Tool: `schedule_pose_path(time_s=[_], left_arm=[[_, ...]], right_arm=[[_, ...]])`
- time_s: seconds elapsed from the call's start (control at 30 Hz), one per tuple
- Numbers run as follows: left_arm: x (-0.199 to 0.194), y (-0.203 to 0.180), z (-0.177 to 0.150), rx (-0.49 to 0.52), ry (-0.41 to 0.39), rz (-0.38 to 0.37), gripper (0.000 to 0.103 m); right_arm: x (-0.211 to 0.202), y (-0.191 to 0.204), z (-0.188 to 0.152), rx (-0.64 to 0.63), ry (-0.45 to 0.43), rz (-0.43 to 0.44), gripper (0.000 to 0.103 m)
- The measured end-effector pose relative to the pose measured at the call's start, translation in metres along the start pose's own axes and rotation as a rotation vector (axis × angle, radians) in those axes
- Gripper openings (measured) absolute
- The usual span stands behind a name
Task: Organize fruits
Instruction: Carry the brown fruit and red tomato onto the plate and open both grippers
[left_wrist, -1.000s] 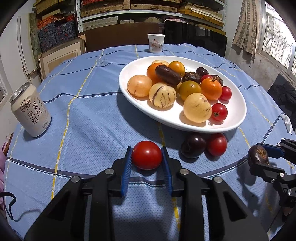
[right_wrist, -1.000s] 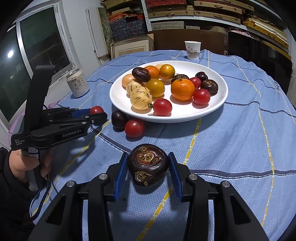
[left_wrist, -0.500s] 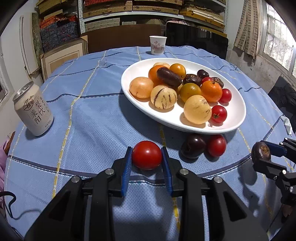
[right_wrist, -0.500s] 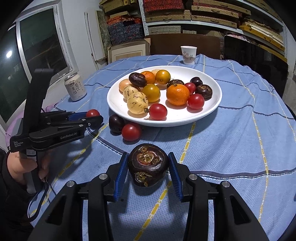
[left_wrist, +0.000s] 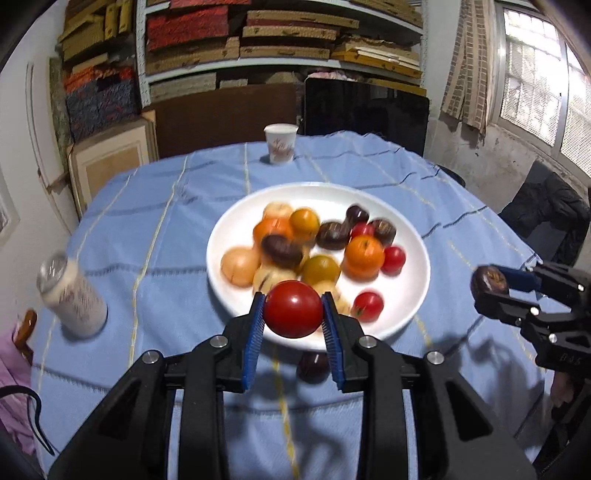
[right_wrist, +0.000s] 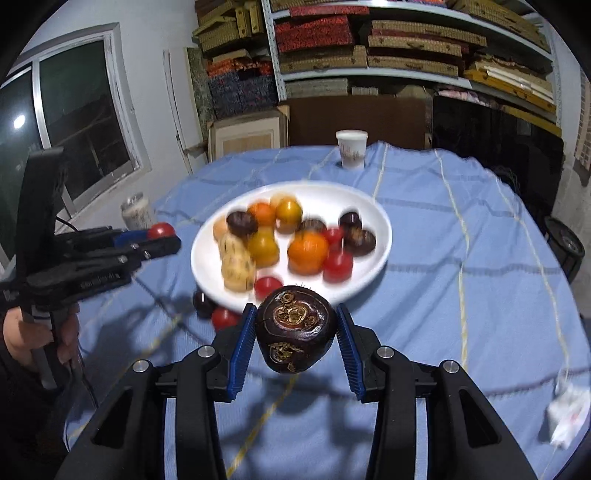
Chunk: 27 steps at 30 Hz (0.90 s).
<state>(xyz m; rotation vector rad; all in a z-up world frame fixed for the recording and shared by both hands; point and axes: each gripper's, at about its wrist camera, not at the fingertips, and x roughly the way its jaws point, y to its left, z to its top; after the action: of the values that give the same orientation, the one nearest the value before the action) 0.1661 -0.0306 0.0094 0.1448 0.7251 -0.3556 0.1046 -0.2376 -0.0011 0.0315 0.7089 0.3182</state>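
Item: left gripper (left_wrist: 293, 325); jaws narrow, blue pads clamped on a red tomato (left_wrist: 293, 309), carried clear of the cloth, in front of the near rim of the plate.

Item: right gripper (right_wrist: 295, 339); jaws somewhat wider, pads pressed on a dark purple-brown fruit (right_wrist: 295, 328) with tan scarring on its top; also held above the cloth, short of the plate's near edge.

Item: white plate (left_wrist: 413, 236); oval, mid-table on the blue tablecloth (left_wrist: 147, 258); holds a heap of fruit, orange, yellow, pale striped, dark and small red; contents blurred, exact count not readable.

Item: loose fruit on the cloth just outside the near rim; one dark fruit (right_wrist: 201, 302) and one small red tomato (right_wrist: 223, 317), lying side by side.

Item: drink can (left_wrist: 72, 299), to the left of the plate; paper cup (left_wrist: 280, 142), at the far edge of the table; neither part of the sorting.

Step in hand, by judgement: transfer of two picked fruits toward the plate; both grips look secure.

Next move calls for: carrying each fruit over the rim to a free patch of plate, the bare right-hand side looks best; lowering before letting go, since round fruit may roll; the two loose pieces remain to be gathered.
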Motion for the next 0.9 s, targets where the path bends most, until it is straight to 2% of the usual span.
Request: schedule_pose_path(time_s=[0.17, 0.4, 0.43, 0.47, 0.5, 0.53, 0.57, 0.7, 0.8, 0.9], left_arm=[[0.032, -0.01, 0.035, 0.005, 0.025, -0.028, 0.03], [0.076, -0.005, 0.051, -0.018, 0.085, -0.03, 0.03], [0.08, -0.003, 0.051, -0.025, 0.092, -0.028, 0.031], [0.082, 0.0, 0.052, -0.036, 0.099, -0.032, 0.045], [0.081, 0.003, 0.052, -0.043, 0.091, -0.034, 0.064], [0.076, 0.005, 0.052, -0.045, 0.065, -0.023, 0.069], [0.072, 0.006, 0.052, -0.043, 0.047, -0.015, 0.072], [0.047, 0.015, 0.044, -0.05, 0.016, -0.004, 0.074], [0.024, 0.021, 0.024, -0.044, -0.005, 0.012, 0.083], [0.01, 0.028, 0.0, -0.049, -0.015, 0.029, 0.087]], right_arm=[[0.031, -0.015, 0.06, -0.018, -0.023, 0.022, 0.044], [0.098, -0.021, 0.102, 0.0, 0.036, 0.071, 0.044], [0.104, -0.022, 0.103, 0.004, 0.041, 0.081, 0.048], [0.109, -0.022, 0.105, 0.006, 0.042, 0.082, 0.055], [0.11, -0.022, 0.105, 0.008, 0.036, 0.073, 0.056], [0.11, -0.022, 0.105, 0.012, 0.028, 0.074, 0.056], [0.107, -0.022, 0.104, 0.019, 0.026, 0.081, 0.056], [0.087, -0.021, 0.092, 0.018, 0.009, 0.073, 0.056], [0.06, -0.013, 0.069, -0.017, 0.006, 0.07, 0.056], [0.043, 0.01, 0.035, -0.092, 0.036, 0.067, 0.056]])
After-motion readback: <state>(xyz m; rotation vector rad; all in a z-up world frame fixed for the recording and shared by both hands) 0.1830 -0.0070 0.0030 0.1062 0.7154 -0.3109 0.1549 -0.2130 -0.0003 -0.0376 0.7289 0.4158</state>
